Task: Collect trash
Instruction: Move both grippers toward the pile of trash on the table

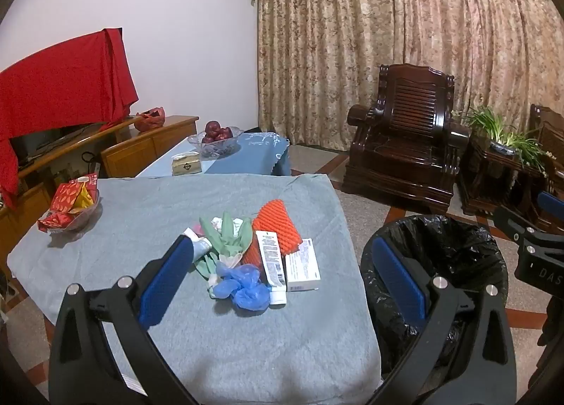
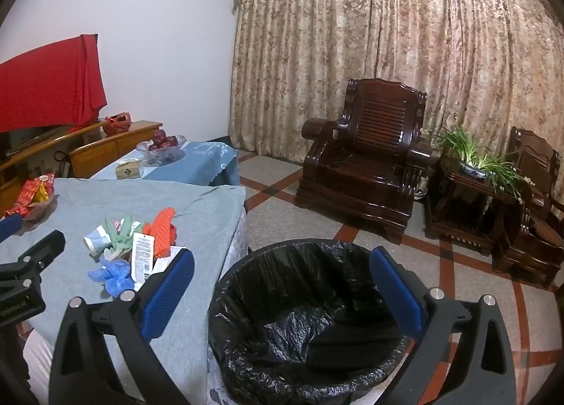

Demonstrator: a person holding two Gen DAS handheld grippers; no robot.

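The left hand-held gripper point(image 1: 282, 274) is hovering with its jaws wide apart and empty above the near part of the desk point(image 1: 141, 228), which is covered by a grey cloth. The right hand-held gripper point(image 2: 282, 285) is also standing wide open and empty, over the trash bin point(image 2: 268, 362) lined with a black bag, just right of the desk.

The trash is lying in one small heap at the middle of the desk: an orange foam net point(image 1: 278, 225), a white tube point(image 1: 271, 260), a white carton point(image 1: 303, 265), a crumpled blue bag point(image 1: 243, 285) and green-and-white wrappers point(image 1: 225, 232), all touching or overlapping.

Because the pieces are overlapping, a grasp is probably catching two things at once, and one may be falling on the floor between desk and bin. The thin bag may be slipping from the pads. The jaws may also be pinching the cloth and dragging the snack bowl point(image 1: 70, 211) at the far left.
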